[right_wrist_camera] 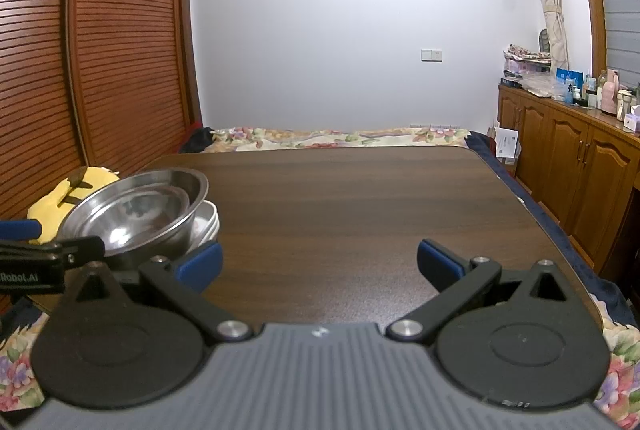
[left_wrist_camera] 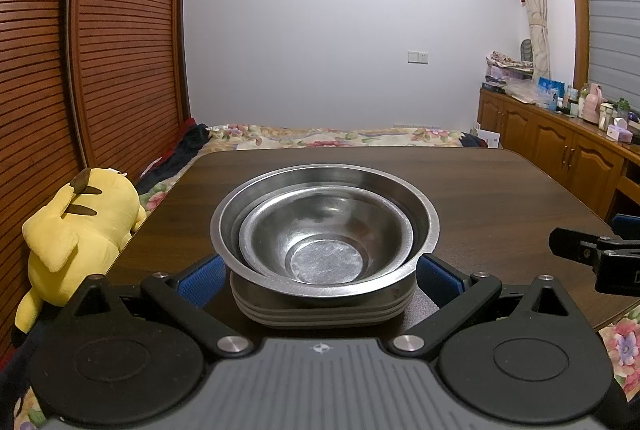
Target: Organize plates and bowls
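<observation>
A small steel bowl (left_wrist_camera: 326,234) is nested inside a larger steel bowl (left_wrist_camera: 416,202). Both sit on a stack of pale plates (left_wrist_camera: 320,312) on the dark wooden table (left_wrist_camera: 500,186). My left gripper (left_wrist_camera: 318,276) is open, its blue pads on either side of the stack's near edge, not touching it. In the right wrist view the bowls (right_wrist_camera: 136,214) and plates (right_wrist_camera: 210,224) stand at the left. My right gripper (right_wrist_camera: 318,262) is open and empty over bare table, to the right of the stack. The right gripper also shows in the left wrist view (left_wrist_camera: 592,250).
A yellow plush toy (left_wrist_camera: 76,230) lies off the table's left edge by the slatted wardrobe. A bed with a floral cover (left_wrist_camera: 320,136) lies behind the table. Wooden cabinets (right_wrist_camera: 568,166) with bottles on top run along the right wall.
</observation>
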Action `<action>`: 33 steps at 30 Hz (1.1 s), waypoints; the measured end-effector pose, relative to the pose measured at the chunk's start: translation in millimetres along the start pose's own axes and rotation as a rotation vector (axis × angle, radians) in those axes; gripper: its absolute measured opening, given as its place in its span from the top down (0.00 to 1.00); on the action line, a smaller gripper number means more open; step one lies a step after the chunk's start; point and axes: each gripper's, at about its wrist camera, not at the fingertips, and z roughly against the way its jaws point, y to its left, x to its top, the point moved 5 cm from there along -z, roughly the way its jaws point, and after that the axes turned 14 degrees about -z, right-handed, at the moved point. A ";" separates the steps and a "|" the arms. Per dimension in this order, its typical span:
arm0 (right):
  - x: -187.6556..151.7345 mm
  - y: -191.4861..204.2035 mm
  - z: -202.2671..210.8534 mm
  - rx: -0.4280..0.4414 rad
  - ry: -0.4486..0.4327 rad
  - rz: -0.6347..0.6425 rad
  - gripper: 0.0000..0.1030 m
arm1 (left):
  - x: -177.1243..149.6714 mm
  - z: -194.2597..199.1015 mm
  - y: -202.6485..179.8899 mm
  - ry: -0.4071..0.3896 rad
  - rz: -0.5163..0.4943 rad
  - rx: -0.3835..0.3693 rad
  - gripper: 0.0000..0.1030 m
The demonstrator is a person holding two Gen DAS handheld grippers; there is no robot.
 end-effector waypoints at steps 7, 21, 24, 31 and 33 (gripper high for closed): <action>-0.1 0.4 0.5 -0.002 0.000 -0.001 0.00 | -0.4 0.0 0.0 -0.001 0.000 0.000 0.00; -0.2 1.1 0.7 -0.003 -0.002 -0.002 0.00 | 0.5 1.3 0.4 -0.004 0.002 0.002 0.00; -0.4 1.0 0.7 -0.003 0.000 -0.003 0.00 | 0.3 1.3 0.4 -0.003 0.002 0.002 0.00; 0.5 0.8 1.0 -0.002 0.001 -0.003 0.00 | 2.7 1.6 0.8 -0.006 0.000 0.004 0.00; 0.6 0.8 0.7 -0.001 -0.001 -0.003 0.00 | 2.1 2.0 0.5 -0.007 0.001 0.004 0.00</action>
